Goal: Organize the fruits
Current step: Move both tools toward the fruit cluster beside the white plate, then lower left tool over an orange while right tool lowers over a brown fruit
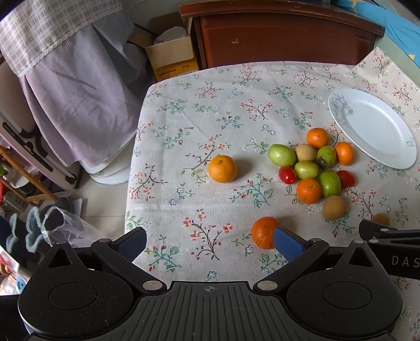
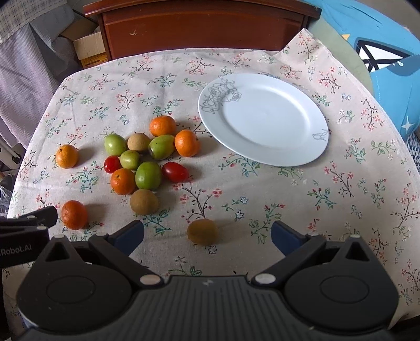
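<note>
both tools [image 1: 210, 244] [image 2: 207, 236] low over tablecloth [image 2: 262, 196], wide apart

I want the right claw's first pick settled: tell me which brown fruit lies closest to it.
The brown fruit lying alone between the right claw fingers, nearest the camera. The other two brown ones sit farther off, in or beside the fruit cluster.

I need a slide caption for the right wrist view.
Open right gripper above a brown fruit, empty white plate beyond.

Home: floral tablecloth [image 2: 262, 199], wooden cabinet [image 2: 204, 23]
</note>
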Available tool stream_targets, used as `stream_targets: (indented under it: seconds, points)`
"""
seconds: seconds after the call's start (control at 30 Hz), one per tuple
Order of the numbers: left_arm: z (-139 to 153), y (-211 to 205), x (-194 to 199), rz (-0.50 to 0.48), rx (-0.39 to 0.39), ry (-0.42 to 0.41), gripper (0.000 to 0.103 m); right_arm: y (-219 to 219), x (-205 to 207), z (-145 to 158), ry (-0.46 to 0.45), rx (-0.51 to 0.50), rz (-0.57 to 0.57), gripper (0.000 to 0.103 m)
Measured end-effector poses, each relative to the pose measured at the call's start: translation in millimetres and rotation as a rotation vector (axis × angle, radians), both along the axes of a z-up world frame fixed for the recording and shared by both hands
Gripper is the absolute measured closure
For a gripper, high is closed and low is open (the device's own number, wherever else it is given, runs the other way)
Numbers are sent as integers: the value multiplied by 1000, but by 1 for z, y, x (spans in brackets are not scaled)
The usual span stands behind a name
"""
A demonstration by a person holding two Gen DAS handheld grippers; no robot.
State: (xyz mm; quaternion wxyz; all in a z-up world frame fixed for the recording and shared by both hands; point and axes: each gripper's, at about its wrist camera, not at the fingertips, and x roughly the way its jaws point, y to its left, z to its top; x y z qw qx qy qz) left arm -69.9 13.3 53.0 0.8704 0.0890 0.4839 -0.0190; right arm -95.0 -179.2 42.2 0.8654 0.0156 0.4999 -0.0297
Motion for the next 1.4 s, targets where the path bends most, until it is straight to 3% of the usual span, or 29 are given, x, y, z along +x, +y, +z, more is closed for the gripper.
stream_targets:
  seconds: [1.4]
  points:
    - [-4,-2,-3,-5,11,8,0,2,-2,-5,-12,-6,7,1]
